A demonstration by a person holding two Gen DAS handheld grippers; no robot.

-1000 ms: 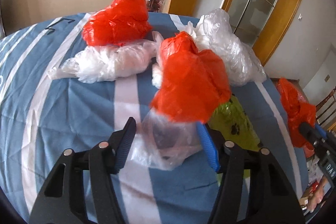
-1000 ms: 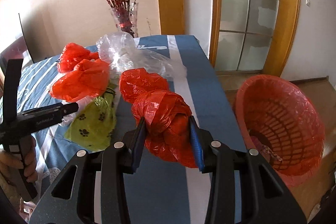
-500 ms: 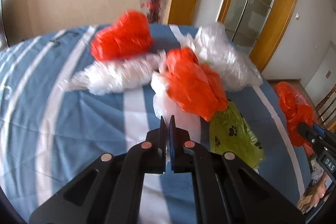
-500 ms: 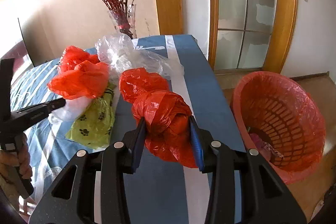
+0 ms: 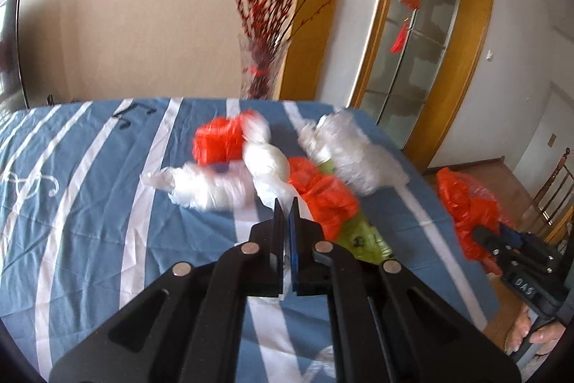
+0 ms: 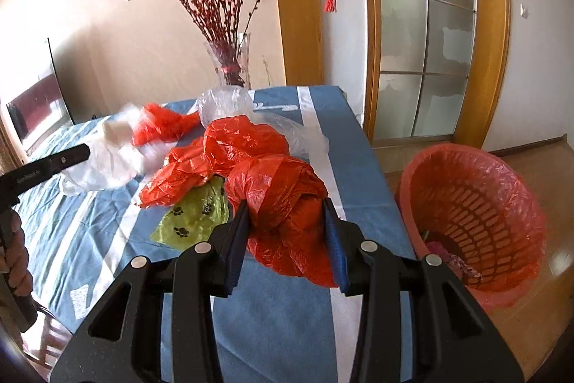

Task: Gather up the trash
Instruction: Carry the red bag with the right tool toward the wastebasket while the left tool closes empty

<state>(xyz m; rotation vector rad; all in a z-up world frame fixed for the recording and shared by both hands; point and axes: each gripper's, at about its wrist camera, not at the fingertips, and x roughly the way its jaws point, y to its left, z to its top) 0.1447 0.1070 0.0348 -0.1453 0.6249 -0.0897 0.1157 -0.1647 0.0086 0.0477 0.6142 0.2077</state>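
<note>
My left gripper is shut on a thin white plastic bag, which stretches from the jaws up over the table. The right wrist view shows the same bag hanging from the left gripper at the left. My right gripper is shut on a crumpled red plastic bag held above the table's right side. A red basket lined with a red bag stands on the floor to its right, with some scraps inside.
On the blue striped tablecloth lie other bags: a red one, another white one, a clear one, a red one and a green paw-print one. A glass vase of red branches stands at the far edge.
The left jaws closed on the white bag and rose, drawing it up from under the red bag. The right gripper lifted a little with its red bag.
</note>
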